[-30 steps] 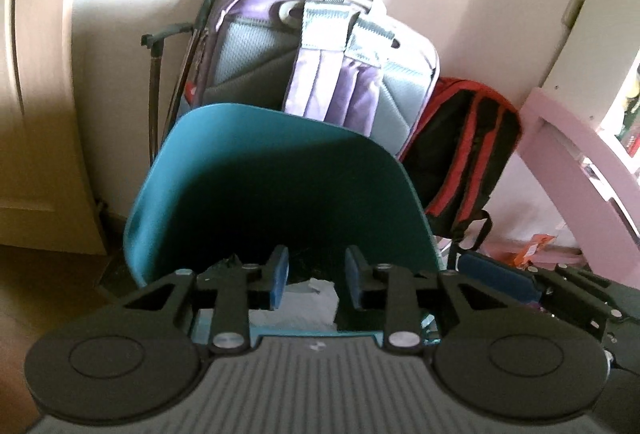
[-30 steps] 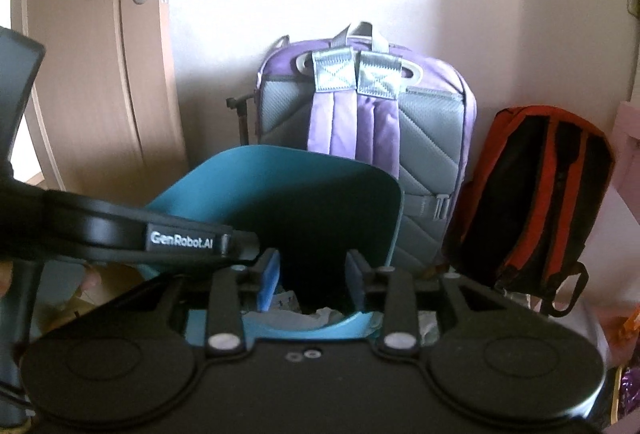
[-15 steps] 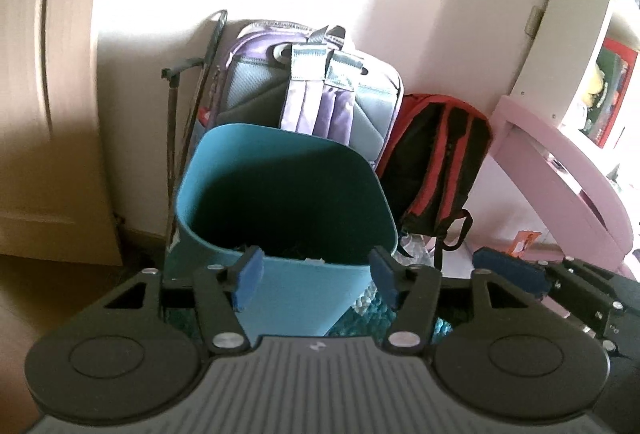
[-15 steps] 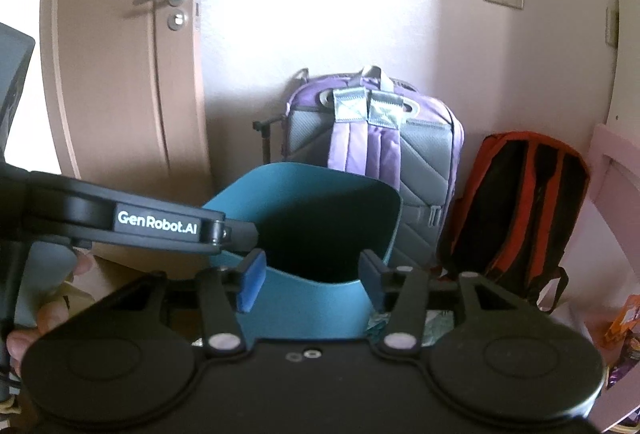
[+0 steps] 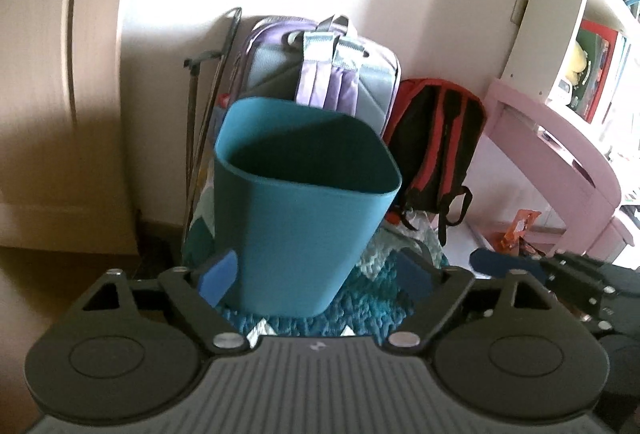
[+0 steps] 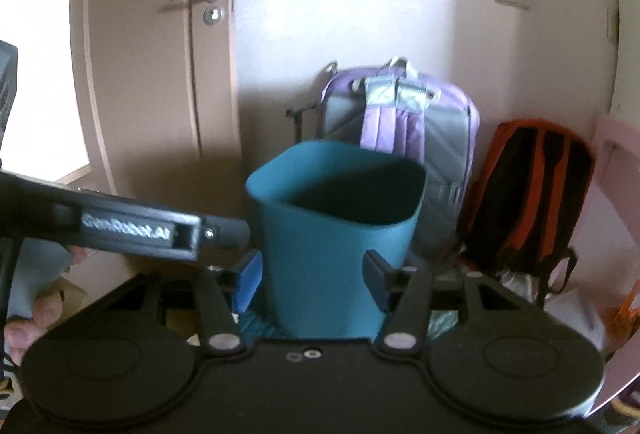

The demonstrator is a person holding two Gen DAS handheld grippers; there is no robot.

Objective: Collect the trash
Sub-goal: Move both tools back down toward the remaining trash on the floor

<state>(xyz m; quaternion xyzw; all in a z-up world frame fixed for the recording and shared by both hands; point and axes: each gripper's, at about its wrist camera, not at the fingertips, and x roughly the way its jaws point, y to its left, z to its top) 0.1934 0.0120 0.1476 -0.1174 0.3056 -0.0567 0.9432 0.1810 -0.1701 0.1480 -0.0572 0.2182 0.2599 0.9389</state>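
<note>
The teal bin (image 5: 300,234) stands upright on a shaggy rug (image 5: 360,306), just before a purple backpack (image 5: 336,74); it looks light, stiff and smooth-walled, best gripped at the rim. Both the left gripper (image 5: 316,274) and right gripper (image 6: 314,276) have just been opening and stand spread, nothing pinched.

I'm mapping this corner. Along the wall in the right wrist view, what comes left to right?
Door → purple backpack → red backpack → pink furniture.
</note>
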